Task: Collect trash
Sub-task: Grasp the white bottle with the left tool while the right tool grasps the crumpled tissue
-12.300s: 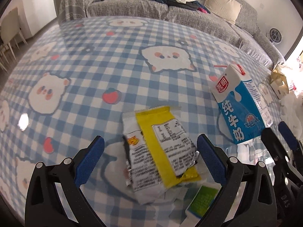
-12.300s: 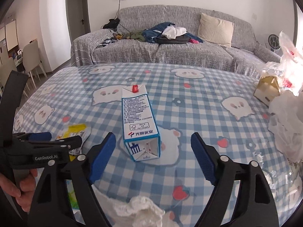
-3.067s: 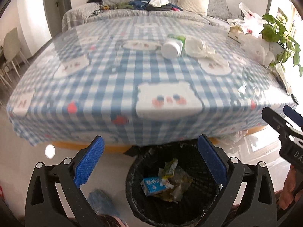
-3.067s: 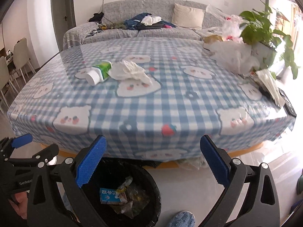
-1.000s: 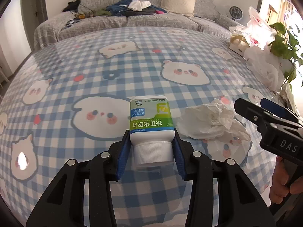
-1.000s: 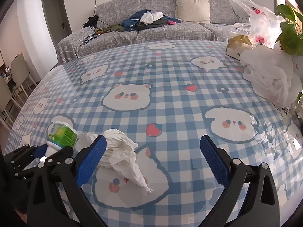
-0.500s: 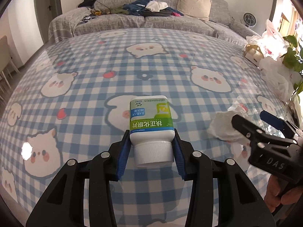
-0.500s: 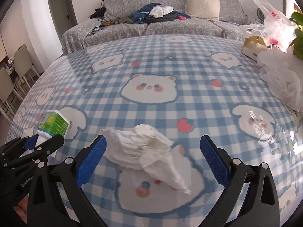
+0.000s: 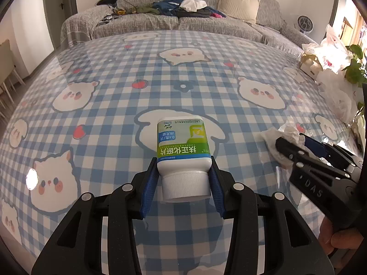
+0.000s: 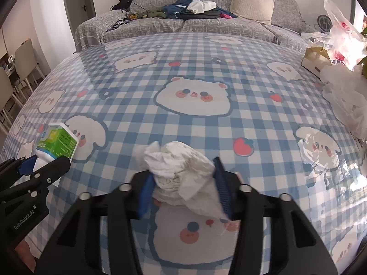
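Note:
My left gripper (image 9: 183,176) is shut on a white pill bottle (image 9: 182,151) with a green and blue label, its cap toward the camera, above the blue checked tablecloth (image 9: 114,96). The bottle also shows in the right wrist view (image 10: 57,144), held by the left gripper (image 10: 34,167). My right gripper (image 10: 183,181) is shut on a crumpled white tissue (image 10: 181,169) at the table's near part. In the left wrist view the right gripper (image 9: 296,144) sits at the right, with the tissue (image 9: 279,135) between its fingers.
White plastic bags (image 10: 344,100), a small cardboard box (image 10: 316,59) and a plant (image 9: 355,66) crowd the table's right edge. A grey sofa (image 10: 195,23) with clothes stands behind the table. Chairs (image 10: 20,68) stand at the left.
My right gripper has closed on the tissue, which lay loose between its open fingers half a second ago. My left gripper still holds the bottle.

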`<control>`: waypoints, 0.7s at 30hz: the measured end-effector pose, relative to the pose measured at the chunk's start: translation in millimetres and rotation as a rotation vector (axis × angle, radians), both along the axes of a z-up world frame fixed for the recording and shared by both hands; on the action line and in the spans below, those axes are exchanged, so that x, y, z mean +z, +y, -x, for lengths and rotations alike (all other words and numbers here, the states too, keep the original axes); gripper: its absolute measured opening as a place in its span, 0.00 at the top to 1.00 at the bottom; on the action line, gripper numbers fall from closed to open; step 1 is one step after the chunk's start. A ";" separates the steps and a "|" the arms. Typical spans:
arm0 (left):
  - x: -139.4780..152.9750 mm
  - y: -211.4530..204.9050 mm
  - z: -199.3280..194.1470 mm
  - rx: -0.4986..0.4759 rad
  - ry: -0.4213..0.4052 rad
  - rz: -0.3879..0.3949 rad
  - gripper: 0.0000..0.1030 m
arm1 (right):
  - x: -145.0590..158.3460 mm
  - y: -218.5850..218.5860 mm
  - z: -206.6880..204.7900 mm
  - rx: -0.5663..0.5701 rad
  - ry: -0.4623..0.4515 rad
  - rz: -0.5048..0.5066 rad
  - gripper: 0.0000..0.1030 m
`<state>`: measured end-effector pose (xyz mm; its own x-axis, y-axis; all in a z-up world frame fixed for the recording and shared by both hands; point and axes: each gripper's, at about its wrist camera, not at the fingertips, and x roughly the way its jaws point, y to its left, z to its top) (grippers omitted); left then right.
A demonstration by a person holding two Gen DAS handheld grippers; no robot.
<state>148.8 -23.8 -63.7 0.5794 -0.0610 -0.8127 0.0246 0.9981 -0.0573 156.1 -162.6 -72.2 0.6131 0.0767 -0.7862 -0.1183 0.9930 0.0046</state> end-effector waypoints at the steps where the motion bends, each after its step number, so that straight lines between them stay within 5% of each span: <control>1: -0.1 -0.6 -0.3 -0.001 0.001 0.001 0.60 | 0.5 -0.5 -0.2 0.000 0.000 -0.001 0.69; 3: 0.0 -2.0 0.3 -0.002 0.002 -0.001 0.60 | 0.6 -0.6 -0.2 0.001 0.001 -0.003 0.83; 5: -0.1 -3.3 0.3 -0.002 0.001 -0.003 0.60 | 1.1 -2.9 0.1 -0.003 0.001 -0.011 0.86; 21: 11.8 -2.1 19.8 0.008 -0.002 -0.003 0.60 | 20.3 -0.9 18.5 -0.008 -0.025 -0.023 0.87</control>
<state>129.0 -25.9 -51.9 0.5818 -0.0536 -0.8116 0.0170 0.9984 -0.0538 137.6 -163.5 -51.9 0.6336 0.0894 -0.7685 -0.1105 0.9936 0.0245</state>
